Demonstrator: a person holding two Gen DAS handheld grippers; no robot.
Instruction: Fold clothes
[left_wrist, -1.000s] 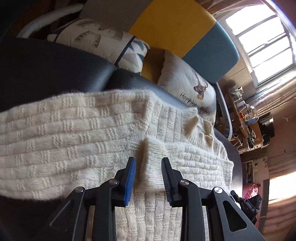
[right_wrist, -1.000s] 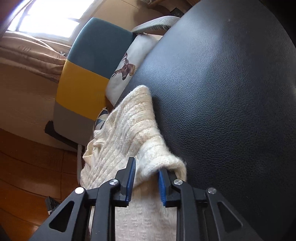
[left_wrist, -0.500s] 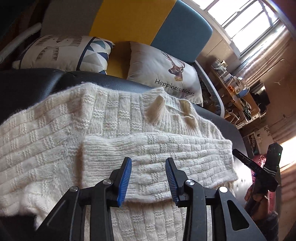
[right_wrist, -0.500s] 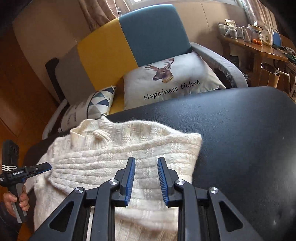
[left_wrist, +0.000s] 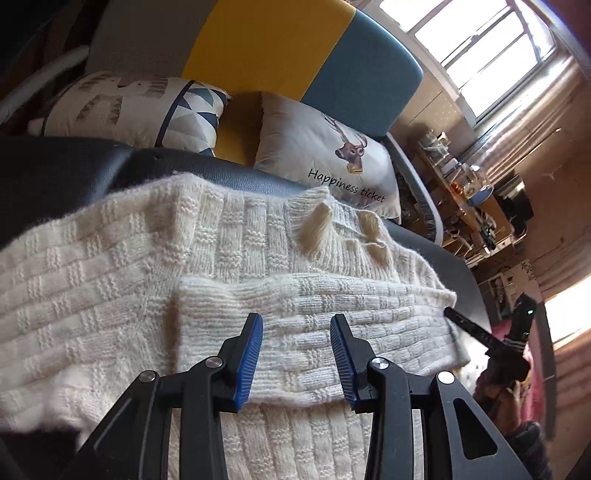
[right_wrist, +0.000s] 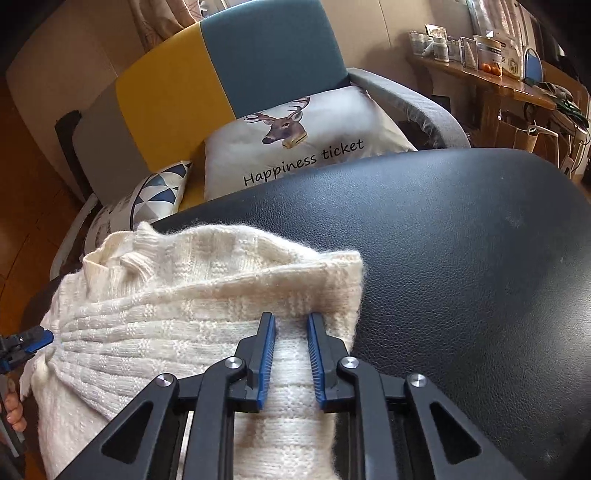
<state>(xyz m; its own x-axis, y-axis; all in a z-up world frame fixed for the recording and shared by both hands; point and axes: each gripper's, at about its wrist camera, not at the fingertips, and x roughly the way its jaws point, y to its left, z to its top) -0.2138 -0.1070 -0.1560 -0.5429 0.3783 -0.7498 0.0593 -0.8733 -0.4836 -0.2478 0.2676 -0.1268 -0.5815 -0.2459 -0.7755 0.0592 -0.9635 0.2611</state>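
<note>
A cream knit sweater (left_wrist: 110, 295) (right_wrist: 166, 332) lies spread on a black leather surface (left_wrist: 55, 170) (right_wrist: 461, 258), collar (left_wrist: 325, 218) towards the sofa. One sleeve (left_wrist: 332, 302) is folded flat across its body. My left gripper (left_wrist: 295, 319) hovers just over that sleeve, open, pinching nothing; its blue tip (right_wrist: 33, 339) shows at the left edge of the right wrist view. My right gripper (right_wrist: 291, 317) is over the sweater's folded right edge. Its jaws are closing; knit shows flat in the narrow gap, and the pads do not press it. The right gripper's tip (left_wrist: 461, 321) reaches the sleeve end.
Behind the surface stands a sofa (left_wrist: 295, 55) with a yellow and blue back, a deer cushion (right_wrist: 295, 147) and a triangle-patterned cushion (left_wrist: 129, 107). A wooden shelf (right_wrist: 480, 70) with jars runs along the right wall. Bare leather stretches right of the sweater.
Both grippers let go of the knit folds that they held a second ago. The sleeve now lies flat across the sweater. The right gripper rolled and swung round to face the sofa.
</note>
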